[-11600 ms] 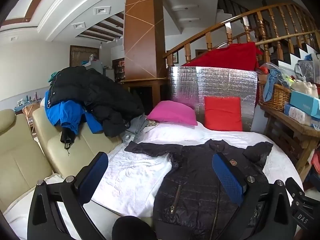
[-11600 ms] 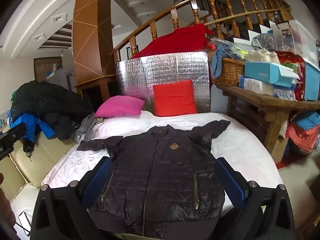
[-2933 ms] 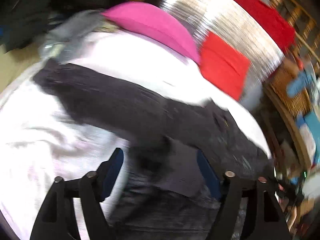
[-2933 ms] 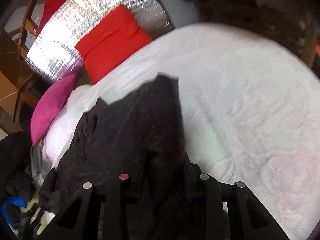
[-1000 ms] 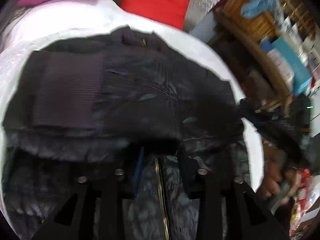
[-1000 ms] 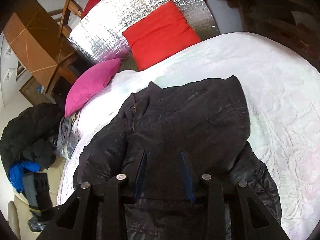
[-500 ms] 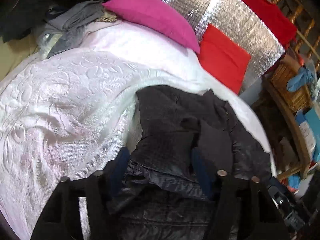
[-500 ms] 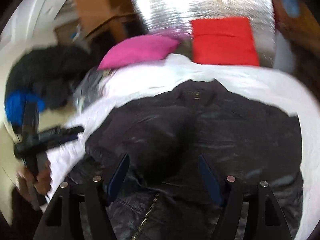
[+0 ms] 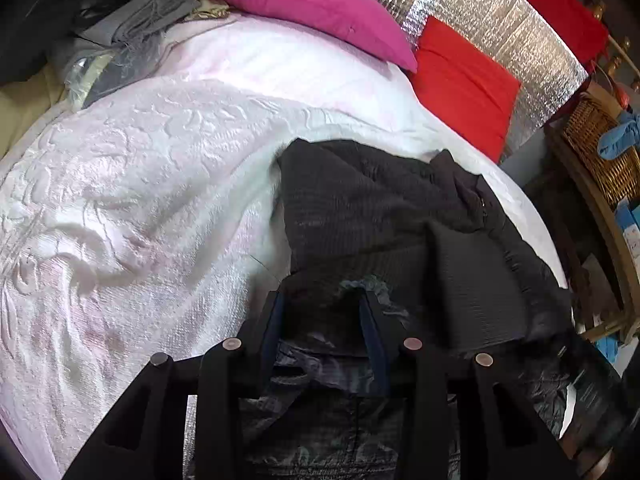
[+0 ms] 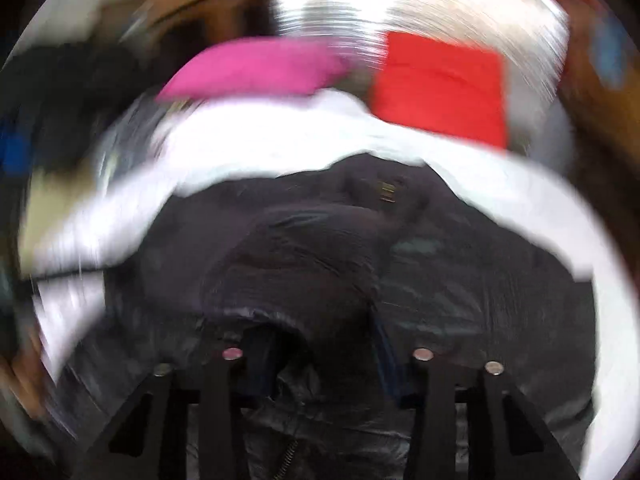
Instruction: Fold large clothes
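Observation:
A black quilted jacket [image 9: 380, 208] lies on the white bedspread [image 9: 140, 200], its sleeves folded in over the body. My left gripper [image 9: 322, 312] is low over the jacket's left side; its jaws are closing and a bunched fold of the fabric fills the gap. The right wrist view is blurred by motion. There the jacket [image 10: 460, 280] spreads below me with its collar at the far end. My right gripper [image 10: 320, 344] has its jaws closing too, with a hump of jacket fabric between them.
A pink pillow [image 9: 312, 4] and a red pillow [image 9: 460, 80] lean on a silver foil panel [image 9: 500, 20] at the head of the bed. Grey clothes [image 9: 140, 28] lie at the far left. A wicker basket [image 9: 600, 148] stands on wooden furniture at the right.
Both grippers' jaws stood wider half a second ago and have narrowed onto jacket fabric. The left has come in closer over the jacket's left side. The right view has swung and gone blurred.

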A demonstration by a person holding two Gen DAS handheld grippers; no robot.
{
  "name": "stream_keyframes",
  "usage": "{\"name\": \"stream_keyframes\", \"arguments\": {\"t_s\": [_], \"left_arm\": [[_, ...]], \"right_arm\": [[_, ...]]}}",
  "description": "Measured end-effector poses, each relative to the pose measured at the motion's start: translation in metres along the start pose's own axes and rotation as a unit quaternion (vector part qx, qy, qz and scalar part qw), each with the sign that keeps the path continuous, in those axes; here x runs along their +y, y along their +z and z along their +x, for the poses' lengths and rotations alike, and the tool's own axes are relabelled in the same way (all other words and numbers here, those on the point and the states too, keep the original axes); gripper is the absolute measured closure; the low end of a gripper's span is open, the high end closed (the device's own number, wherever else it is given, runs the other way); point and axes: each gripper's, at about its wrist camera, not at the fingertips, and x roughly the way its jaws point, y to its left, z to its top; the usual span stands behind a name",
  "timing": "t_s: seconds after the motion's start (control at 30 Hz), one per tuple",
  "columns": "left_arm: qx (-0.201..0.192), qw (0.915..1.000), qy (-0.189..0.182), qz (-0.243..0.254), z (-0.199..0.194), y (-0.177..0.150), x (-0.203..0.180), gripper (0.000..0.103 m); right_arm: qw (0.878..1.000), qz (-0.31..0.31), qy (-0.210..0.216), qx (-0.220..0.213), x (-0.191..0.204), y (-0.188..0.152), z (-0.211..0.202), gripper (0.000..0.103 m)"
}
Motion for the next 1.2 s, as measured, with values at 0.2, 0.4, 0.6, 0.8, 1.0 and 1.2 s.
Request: {"name": "stream_keyframes", "arguments": {"t_s": [0.2, 0.4, 0.6, 0.8, 1.0, 1.2], "left_arm": [[0.005, 0.9998, 0.006, 0.016, 0.004, -0.006, -0.004, 0.062], [0.003, 1.0000, 0.001, -0.001, 0.007, -0.001, 0.001, 0.062], [-0.016, 0.9991, -0.011, -0.036, -0.008, 0.006, 0.021, 0.063], [-0.019, 0.9992, 0.005, -0.036, -0.009, 0.009, 0.029, 0.063], [-0.024, 0.9992, 0.010, -0.030, -0.015, 0.008, 0.030, 0.063], [-0.020, 0.9994, 0.016, -0.021, -0.013, 0.007, 0.026, 0.063]], "right_arm": [[0.956, 0.257, 0.122, 0.069, -0.106, -0.039, 0.014, 0.062], [0.994, 0.075, 0.080, 0.008, -0.041, -0.024, -0.035, 0.048], [0.996, -0.066, 0.048, -0.033, 0.036, -0.007, -0.051, 0.025], [0.992, -0.112, 0.061, 0.001, 0.090, -0.006, -0.020, 0.023], [0.991, -0.113, -0.008, 0.068, 0.106, -0.010, 0.047, 0.023], [0.992, -0.088, -0.029, 0.091, 0.081, -0.008, 0.050, 0.075]]}}
